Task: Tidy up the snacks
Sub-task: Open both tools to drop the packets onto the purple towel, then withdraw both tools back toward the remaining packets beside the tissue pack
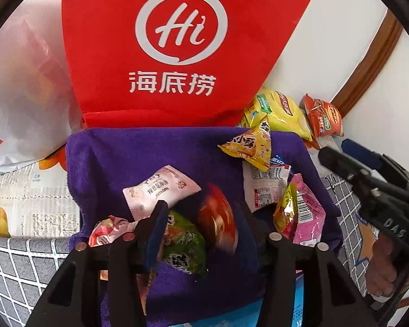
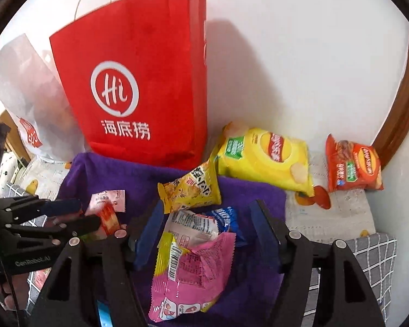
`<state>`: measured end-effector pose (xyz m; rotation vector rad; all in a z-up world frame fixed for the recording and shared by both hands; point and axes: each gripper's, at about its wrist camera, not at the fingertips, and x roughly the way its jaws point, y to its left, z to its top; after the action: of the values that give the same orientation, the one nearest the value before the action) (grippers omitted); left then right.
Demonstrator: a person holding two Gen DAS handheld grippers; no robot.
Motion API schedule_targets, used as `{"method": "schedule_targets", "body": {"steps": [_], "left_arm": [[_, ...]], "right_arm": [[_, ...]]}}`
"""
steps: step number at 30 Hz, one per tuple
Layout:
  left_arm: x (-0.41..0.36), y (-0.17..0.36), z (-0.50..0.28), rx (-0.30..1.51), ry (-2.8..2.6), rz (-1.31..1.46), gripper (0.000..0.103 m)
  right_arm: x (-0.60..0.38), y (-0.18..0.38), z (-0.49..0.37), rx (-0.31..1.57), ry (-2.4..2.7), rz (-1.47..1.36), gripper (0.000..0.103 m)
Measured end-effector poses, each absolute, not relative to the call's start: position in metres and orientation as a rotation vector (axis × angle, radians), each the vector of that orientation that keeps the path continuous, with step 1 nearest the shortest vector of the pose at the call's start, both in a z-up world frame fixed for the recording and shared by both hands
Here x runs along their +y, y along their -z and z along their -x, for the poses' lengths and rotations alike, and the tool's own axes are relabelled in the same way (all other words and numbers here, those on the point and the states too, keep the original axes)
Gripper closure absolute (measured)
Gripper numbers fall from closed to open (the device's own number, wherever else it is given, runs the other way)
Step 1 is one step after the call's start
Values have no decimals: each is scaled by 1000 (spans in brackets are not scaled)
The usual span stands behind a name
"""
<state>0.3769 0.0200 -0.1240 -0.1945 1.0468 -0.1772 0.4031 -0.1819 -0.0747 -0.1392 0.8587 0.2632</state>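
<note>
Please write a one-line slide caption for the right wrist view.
Open right claw above pink snack packet on purple towel, red paper bag behind.

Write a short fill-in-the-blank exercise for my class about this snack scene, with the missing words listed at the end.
1. The small snack packets lie on a ____ towel.
2. The tall paper bag behind the towel is ____.
3. The big yellow chip bag lies to the ____ of the paper bag in the right wrist view.
4. The small chip bag nearest the wooden frame is ____.

Missing words: purple; red; right; orange
</note>
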Motion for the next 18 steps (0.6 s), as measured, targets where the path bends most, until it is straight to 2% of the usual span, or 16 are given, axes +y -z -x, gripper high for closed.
{"method": "schedule_targets", "body": {"steps": [4, 9, 14, 18], "left_arm": [[13, 125, -378, 1051, 183, 180, 45], [8, 121, -378, 1053, 193, 168, 28], [5, 111, -373, 1028, 190, 144, 21], [12, 96, -367, 1001, 199, 157, 20]], "right_arm": [[-186, 68, -402, 840, -255, 133, 34], [-189, 67, -402, 845, -253, 121, 34], [-189, 63, -397, 837, -251, 124, 34], [-193, 56, -388, 827, -253, 103, 34]]}}
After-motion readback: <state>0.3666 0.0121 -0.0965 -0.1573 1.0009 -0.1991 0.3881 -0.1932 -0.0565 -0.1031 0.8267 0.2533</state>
